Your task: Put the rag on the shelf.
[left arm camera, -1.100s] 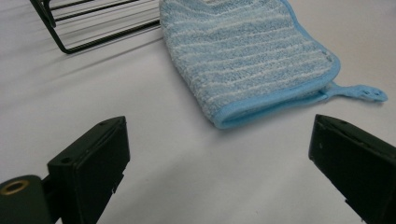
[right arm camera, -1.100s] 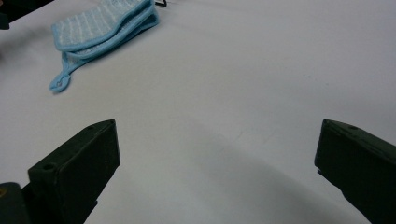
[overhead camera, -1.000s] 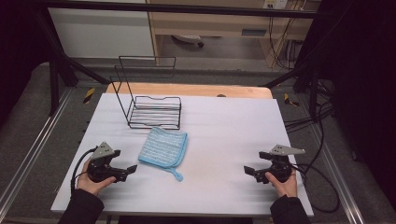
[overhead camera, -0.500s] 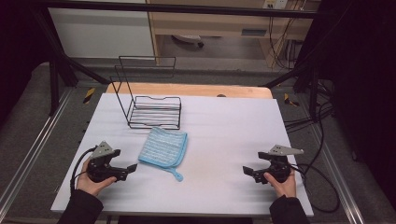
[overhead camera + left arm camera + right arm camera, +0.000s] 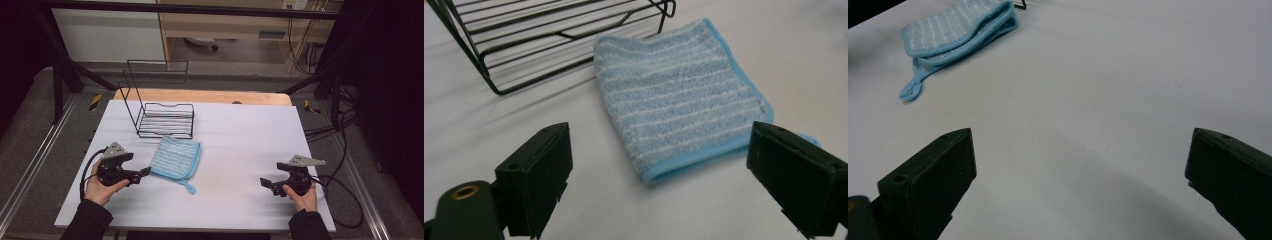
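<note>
Over the preceding second the left gripper (image 5: 144,173) was brought slightly nearer the folded blue striped cloth (image 5: 175,157), its jaws held wide and empty just beside the cloth's near edge; a pick-up was judged to be in preparation. The right gripper (image 5: 264,183) was hardly moved, well apart from the cloth, jaws likewise wide and empty. One cloth, one black wire rack (image 5: 165,119) just behind it, and two grippers were counted on the white table (image 5: 240,140).
</note>
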Tool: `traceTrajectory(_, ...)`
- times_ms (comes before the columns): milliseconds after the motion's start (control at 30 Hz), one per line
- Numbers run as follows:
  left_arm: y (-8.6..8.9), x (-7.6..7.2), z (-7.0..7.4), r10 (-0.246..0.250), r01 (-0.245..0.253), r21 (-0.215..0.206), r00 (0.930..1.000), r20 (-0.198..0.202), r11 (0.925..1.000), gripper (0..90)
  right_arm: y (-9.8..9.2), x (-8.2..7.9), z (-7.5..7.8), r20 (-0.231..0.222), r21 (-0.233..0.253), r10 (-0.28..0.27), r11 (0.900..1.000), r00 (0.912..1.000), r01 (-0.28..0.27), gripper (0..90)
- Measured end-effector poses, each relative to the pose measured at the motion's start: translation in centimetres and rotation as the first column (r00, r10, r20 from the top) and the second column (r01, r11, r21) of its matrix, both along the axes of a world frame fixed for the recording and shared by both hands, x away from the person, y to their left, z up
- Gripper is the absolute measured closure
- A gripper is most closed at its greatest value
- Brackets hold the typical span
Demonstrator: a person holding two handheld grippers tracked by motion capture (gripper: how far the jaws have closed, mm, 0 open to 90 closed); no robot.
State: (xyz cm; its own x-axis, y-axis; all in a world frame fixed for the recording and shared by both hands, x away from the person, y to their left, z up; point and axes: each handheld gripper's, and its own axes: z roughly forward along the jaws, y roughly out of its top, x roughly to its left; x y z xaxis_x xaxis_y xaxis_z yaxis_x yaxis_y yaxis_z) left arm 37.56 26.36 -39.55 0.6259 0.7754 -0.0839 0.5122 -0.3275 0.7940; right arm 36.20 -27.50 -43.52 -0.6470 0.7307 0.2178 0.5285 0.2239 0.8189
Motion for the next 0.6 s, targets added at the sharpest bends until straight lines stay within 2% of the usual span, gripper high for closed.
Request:
traceTrajectory(133,-0.8,0.7,0.1,0.022,-0.022,0.019,0.9997,0.003,0.9996,13.8,0.1,0.0,0.0,-0.01,0.0,-0.004,1.0,0.9999,0.004,0.6)
traceTrajectory(200,-1.1,1.1,-0.3,0.03,-0.03,0.014,0.9995,-0.006,0.9994,14.9,0.1,0.0,-0.1,-0.004,-0.003,-0.001,1.0,1.0,0.001,0.6)
traceTrajectory(300,-1.4,1.5,-1.4,0.046,-0.046,0.003,0.9985,-0.029,0.999,20.6,0.1,0.0,-0.1,-0.008,-0.004,-0.002,1.0,1.0,0.002,0.6)
traceTrajectory(400,-1.4,1.9,-2.4,0.059,-0.058,0.018,0.996,-0.067,0.9982,21.9,0.1,0.1,-0.2,-0.001,-0.012,0.004,1.0,1.0,-0.004,0.6)
traceTrajectory(467,-1.3,2.0,-3.0,0.084,-0.082,0.026,0.9935,-0.077,0.9963,27.7,0.2,0.1,-0.2,-0.009,-0.013,0.002,1.0,1.0,-0.003,0.6)
traceTrajectory(533,-1.2,2.2,-3.5,0.098,-0.097,0.019,0.991,-0.092,0.9951,30.4,0.2,0.1,-0.2,-0.01,-0.015,0.002,1.0,1.0,-0.002,0.6)
traceTrajectory(567,-1.3,2.2,-3.7,0.104,-0.104,0.007,0.9897,-0.098,0.9946,36.2,0.2,0.1,-0.2,-0.009,-0.017,0.003,1.0,1.0,-0.003,0.6)
traceTrajectory(600,-1.3,2.2,-3.8,0.101,-0.102,0.003,0.9898,-0.1,0.9948,36.2,0.2,0.1,-0.2,-0.009,-0.017,0.003,1.0,1.0,-0.003,0.6)
